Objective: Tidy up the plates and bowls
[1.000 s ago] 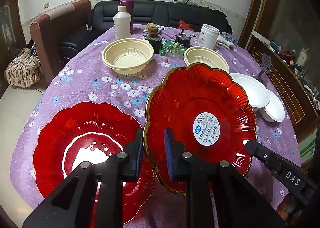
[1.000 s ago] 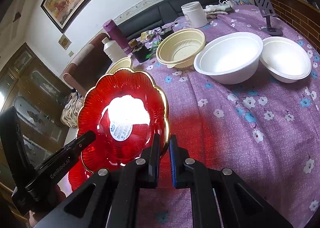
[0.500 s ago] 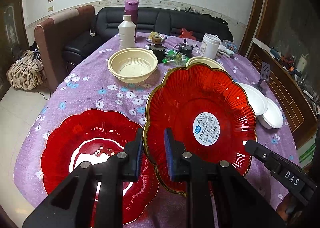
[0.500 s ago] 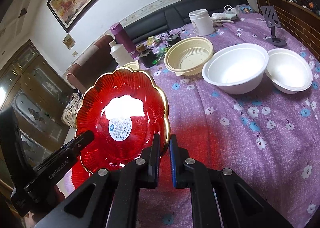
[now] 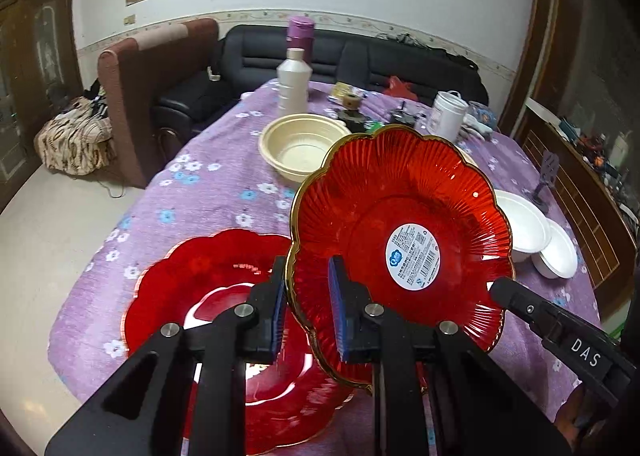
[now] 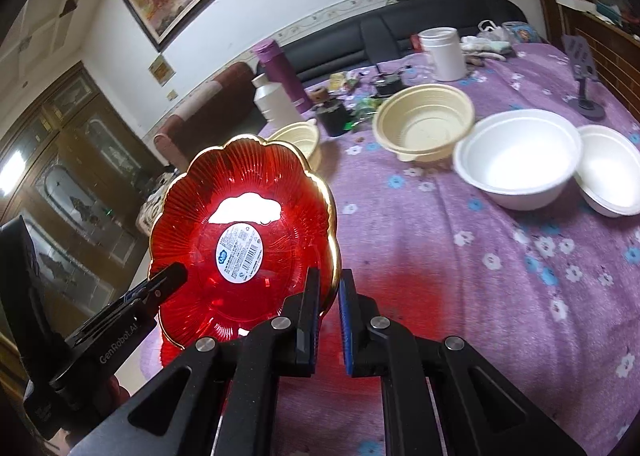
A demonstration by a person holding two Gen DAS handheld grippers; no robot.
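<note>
Plate [image 5: 400, 216]: you hold it by opposite rims, tilted, above second plate [image 5: 224, 296].
Left gripper [image 5: 306, 308]: clamped on rim.
Right gripper [image 6: 330, 316]: clamped on rim.
Left to do: stack plate; bowls [image 6: 516, 160] unnested.

The held red plate [image 5: 400, 240] now sits higher above the tabletop [image 5: 208, 192], lifted together with both claws. In the left wrist view, more of the second red plate [image 5: 224, 296] shows below it, and the cream bowl [image 5: 300, 146] looks farther away. In the right wrist view, the white bowls [image 6: 520, 160] sit lower and nearer.
</note>
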